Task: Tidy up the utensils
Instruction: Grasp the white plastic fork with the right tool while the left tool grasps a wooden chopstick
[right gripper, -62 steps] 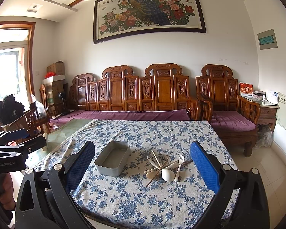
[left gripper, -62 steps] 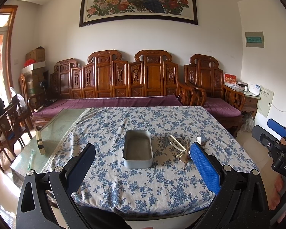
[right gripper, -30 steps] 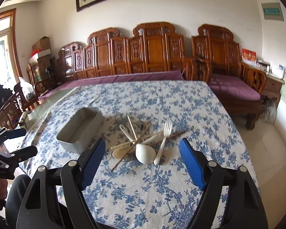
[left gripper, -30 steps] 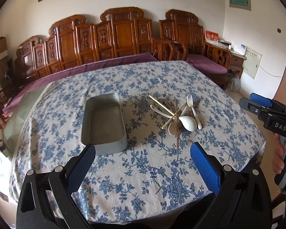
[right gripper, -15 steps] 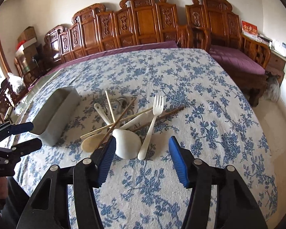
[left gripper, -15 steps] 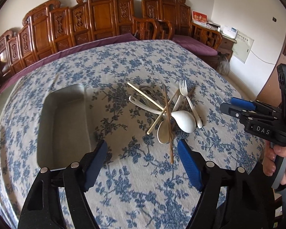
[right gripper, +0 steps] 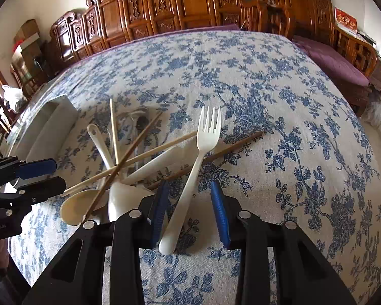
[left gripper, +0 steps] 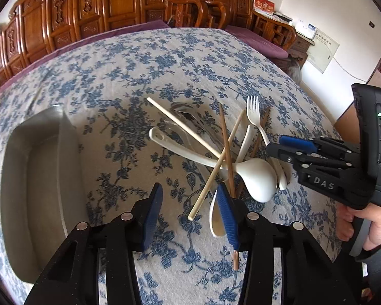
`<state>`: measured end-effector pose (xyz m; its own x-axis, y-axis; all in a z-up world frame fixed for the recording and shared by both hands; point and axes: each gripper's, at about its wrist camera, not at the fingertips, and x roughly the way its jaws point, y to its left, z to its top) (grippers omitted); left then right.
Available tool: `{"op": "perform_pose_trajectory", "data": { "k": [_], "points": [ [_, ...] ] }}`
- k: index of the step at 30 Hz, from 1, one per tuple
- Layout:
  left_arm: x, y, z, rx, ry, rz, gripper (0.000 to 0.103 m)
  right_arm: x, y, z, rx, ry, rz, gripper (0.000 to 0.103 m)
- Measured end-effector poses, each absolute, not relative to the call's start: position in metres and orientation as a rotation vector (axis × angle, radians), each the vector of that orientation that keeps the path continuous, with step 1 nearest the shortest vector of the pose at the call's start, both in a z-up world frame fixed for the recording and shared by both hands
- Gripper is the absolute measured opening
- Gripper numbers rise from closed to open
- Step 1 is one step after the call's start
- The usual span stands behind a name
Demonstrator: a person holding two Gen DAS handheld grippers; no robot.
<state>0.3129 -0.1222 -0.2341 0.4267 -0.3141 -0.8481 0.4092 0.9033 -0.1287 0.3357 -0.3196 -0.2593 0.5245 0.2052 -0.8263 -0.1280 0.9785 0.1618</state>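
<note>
A pile of utensils lies on the blue floral tablecloth: a white plastic fork (right gripper: pixel 199 162), a white ladle spoon (left gripper: pixel 254 175), a cream spoon (right gripper: pixel 76 207), pale and dark chopsticks (left gripper: pixel 224 147) and a metal spoon (left gripper: pixel 184 109). A grey metal tray (left gripper: pixel 38 178) sits left of the pile. My left gripper (left gripper: pixel 190 212) is open, low over the cloth with a pale chopstick's near end between its pads. My right gripper (right gripper: pixel 189 211) is open with its pads on either side of the fork's handle. It also shows in the left wrist view (left gripper: pixel 297 147).
The table (right gripper: pixel 304 127) drops off at the right edge to a tiled floor. Carved wooden benches (right gripper: pixel 190 5) with purple cushions stand behind the table. Boxes and chairs stand at the far left.
Both grippers have come down and forward to the pile and narrowed their openings. The right one now straddles the fork's handle; the left one is at the chopstick ends.
</note>
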Motion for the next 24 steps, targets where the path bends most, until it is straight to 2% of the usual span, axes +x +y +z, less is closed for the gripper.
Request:
{"op": "perform_pose_trajectory", "data": {
  "k": [6,8,15,19,22,23,24],
  "points": [
    [0.331,-0.131,-0.247,0.066,1.101,-0.504,0.03,0.34,-0.327,-0.267,0.027,1.045,0.162,0.024],
    [0.335,-0.133,-0.251,0.059,1.115,-0.508,0.026,0.34,-0.331,-0.266,0.016,1.049,0.152,0.015],
    [0.341,-0.142,-0.258,0.072,1.147,-0.516,0.024,0.339,-0.339,-0.267,0.001,1.054,0.144,0.014],
    [0.341,-0.147,-0.256,0.092,1.148,-0.509,0.006,0.34,-0.337,-0.268,-0.018,1.049,0.145,0.014],
    [0.339,-0.148,-0.252,0.112,1.132,-0.497,0.004,0.34,-0.335,-0.268,-0.032,1.05,0.149,0.013],
    [0.338,-0.147,-0.249,0.11,1.124,-0.492,0.004,0.34,-0.335,-0.268,-0.038,1.05,0.149,0.005],
    [0.338,-0.146,-0.246,0.106,1.118,-0.489,0.004,0.339,-0.335,-0.268,-0.045,1.051,0.15,0.005]
  ]
}}
